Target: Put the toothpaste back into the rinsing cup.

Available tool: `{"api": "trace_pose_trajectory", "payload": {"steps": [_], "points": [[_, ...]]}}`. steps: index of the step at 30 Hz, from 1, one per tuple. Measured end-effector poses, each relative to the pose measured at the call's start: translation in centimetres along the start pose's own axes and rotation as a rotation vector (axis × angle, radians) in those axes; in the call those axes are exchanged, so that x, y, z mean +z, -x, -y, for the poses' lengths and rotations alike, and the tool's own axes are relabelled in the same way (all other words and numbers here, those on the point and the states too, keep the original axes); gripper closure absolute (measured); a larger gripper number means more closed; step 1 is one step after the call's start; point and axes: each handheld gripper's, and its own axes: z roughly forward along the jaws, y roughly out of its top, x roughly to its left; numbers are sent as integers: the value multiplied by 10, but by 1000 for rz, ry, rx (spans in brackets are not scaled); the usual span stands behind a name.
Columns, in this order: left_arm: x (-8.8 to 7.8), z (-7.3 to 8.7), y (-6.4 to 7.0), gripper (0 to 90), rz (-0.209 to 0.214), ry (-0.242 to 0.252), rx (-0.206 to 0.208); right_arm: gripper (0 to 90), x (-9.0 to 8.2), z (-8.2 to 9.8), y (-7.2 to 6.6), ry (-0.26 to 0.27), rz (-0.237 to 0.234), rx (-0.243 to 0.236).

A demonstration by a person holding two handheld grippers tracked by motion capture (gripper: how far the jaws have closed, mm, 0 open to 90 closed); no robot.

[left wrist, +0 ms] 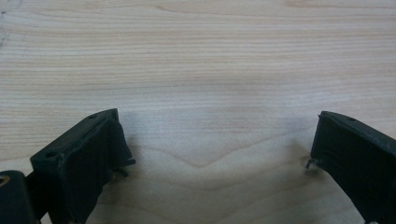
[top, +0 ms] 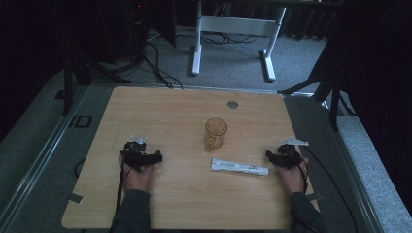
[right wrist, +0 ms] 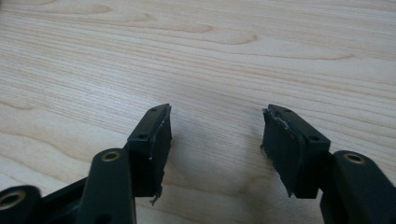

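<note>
The counter [top: 175, 194] is the largest thing here — a pale wood-grain top with rounded corners and a small grey disc [top: 232, 104] set into it near the far edge. Take the amber glass cup [top: 215, 133] as the landmark: it stands upright near the middle of the counter, translucent, ribbed or patterned on its wall, its mouth open upward.

Just nearer the person than the cup, and slightly toward the right hand, lies the white tube [top: 239, 167] — long, flat and narrow, with dark print along its side, lying on its length and apart from the cup.

The left gripper [top: 141, 156] rests on the counter well to the left of the cup; the right gripper [top: 283, 156] rests well to the right of it, its tips just beside the tube's end but not touching.

The high view alone gives cup, tube and both hands. The left gripper view brings the grain up close, with the left gripper's [left wrist: 217, 149] jaws spread wide and bare wood between them. The right gripper view shows the same for the right gripper [right wrist: 215, 135]: jaws apart, nothing held.
</note>
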Motion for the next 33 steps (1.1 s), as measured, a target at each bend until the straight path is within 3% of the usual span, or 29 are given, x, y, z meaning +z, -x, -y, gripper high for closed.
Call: {"api": "trace_pose_trajectory", "payload": {"steps": [6, 12, 17, 23, 33], "points": [[0, 0, 0, 21, 0, 1, -1, 453, -1, -6, 11, -26, -60, 88], [0, 0, 0, 21, 0, 1, -2, 447, -3, -8, 9, -28, -60, 57], [0, 0, 0, 21, 0, 1, -2, 441, -11, -15, 7, -21, -74, 11], [0, 0, 0, 21, 1, 1, -2, 453, -26, -31, 3, -28, -91, -84], [0, 0, 0, 22, 1, 1, -1, 474, -31, -48, -11, -81, -139, -223]]}}
